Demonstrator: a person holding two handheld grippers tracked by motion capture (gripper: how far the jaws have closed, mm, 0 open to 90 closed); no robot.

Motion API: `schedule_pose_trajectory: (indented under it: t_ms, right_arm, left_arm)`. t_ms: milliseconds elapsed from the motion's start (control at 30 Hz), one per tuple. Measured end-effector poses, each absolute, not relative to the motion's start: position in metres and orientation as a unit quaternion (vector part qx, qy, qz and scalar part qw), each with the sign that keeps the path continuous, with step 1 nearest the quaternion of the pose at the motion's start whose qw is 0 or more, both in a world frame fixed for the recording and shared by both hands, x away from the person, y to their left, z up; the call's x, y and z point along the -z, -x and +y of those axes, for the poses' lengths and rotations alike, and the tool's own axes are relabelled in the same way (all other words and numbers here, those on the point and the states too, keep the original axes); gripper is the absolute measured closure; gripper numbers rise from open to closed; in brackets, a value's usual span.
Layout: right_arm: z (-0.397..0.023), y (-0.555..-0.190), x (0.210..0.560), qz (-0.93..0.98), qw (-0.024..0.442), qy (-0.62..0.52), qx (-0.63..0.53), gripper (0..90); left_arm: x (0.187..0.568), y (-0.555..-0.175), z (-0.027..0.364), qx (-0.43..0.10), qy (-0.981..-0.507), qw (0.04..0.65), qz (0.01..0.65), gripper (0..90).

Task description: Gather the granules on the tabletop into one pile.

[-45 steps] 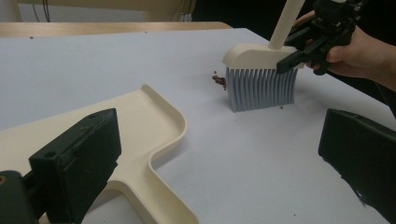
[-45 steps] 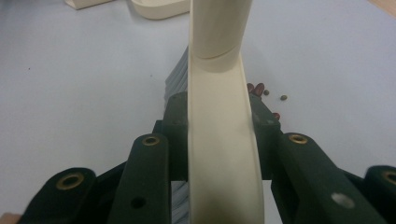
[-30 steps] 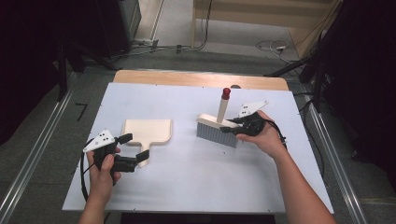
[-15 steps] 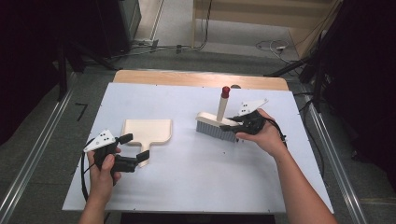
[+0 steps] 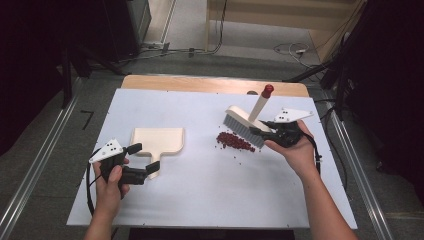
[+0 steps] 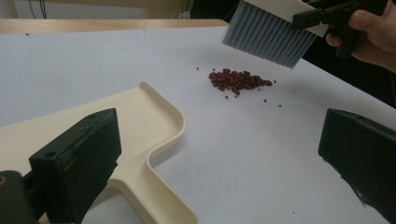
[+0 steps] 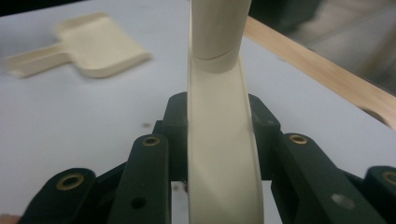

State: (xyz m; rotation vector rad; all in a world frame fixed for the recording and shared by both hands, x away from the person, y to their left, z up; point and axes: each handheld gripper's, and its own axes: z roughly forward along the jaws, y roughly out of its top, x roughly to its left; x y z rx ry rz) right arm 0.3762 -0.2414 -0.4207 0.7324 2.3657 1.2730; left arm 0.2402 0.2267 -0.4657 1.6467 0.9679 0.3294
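right tool [image 5: 264, 131] pinching brush [image 5: 243, 125], lifted since earlier; red beans [image 5: 236, 142] uncovered | left tool [image 5: 145, 161] spread

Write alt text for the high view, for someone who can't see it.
The right gripper holds a brush lifted over a pile of red beans on a white table. The left gripper sits open at a cream dustpan's handle.

In the right gripper view the brush [image 7: 219, 140] runs off the top and bottom edges, its bristles hidden beneath its back, and the dustpan [image 7: 79, 44] beyond the brush is blurred. In the left gripper view the dustpan handle's end is cut off.
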Motion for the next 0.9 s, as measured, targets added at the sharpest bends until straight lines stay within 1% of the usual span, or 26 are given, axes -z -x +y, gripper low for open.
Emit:
schedule_pose_trajectory:
  t_ms: [100, 167, 300, 433, 567, 633, 767, 833, 900]
  right_arm:
    - [-0.246, -0.365, 0.43, 0.808, 0.235, -0.355, -0.407, 65.2]
    - [-0.247, -0.36, 0.441, 0.786, 0.256, -0.407, -0.388, 65.2]
    - [-0.239, -0.352, 0.462, 0.766, 0.282, -0.449, -0.363, 65.3]
    - [-0.221, -0.346, 0.465, 0.758, 0.275, -0.456, -0.376, 65.3]
    - [-0.204, -0.347, 0.462, 0.77, 0.269, -0.444, -0.372, 65.3]
    - [-0.202, -0.349, 0.459, 0.768, 0.256, -0.444, -0.383, 65.3]
    - [-0.203, -0.349, 0.448, 0.766, 0.263, -0.436, -0.394, 65.2]
    - [-0.206, -0.347, 0.439, 0.767, 0.253, -0.419, -0.415, 65.2]
    - [-0.208, -0.344, 0.431, 0.785, 0.229, -0.374, -0.438, 65.2]
  left_arm:
    - [0.465, -0.24, 0.226, -0.139, -0.701, 0.566, 0.411, 0.0]
    - [0.465, -0.24, 0.225, -0.139, -0.701, 0.566, 0.41, 0.0]
    - [0.466, -0.24, 0.225, -0.139, -0.703, 0.564, 0.41, 0.0]
    - [0.466, -0.241, 0.224, -0.139, -0.704, 0.564, 0.41, 0.0]
    - [0.466, -0.241, 0.224, -0.139, -0.704, 0.564, 0.409, 0.0]
    - [0.466, -0.241, 0.226, -0.14, -0.703, 0.564, 0.409, 0.0]
    - [0.465, -0.24, 0.228, -0.141, -0.701, 0.566, 0.411, 0.0]
    - [0.465, -0.24, 0.228, -0.14, -0.7, 0.566, 0.411, 0.0]
    - [0.465, -0.24, 0.227, -0.14, -0.7, 0.567, 0.411, 0.0]
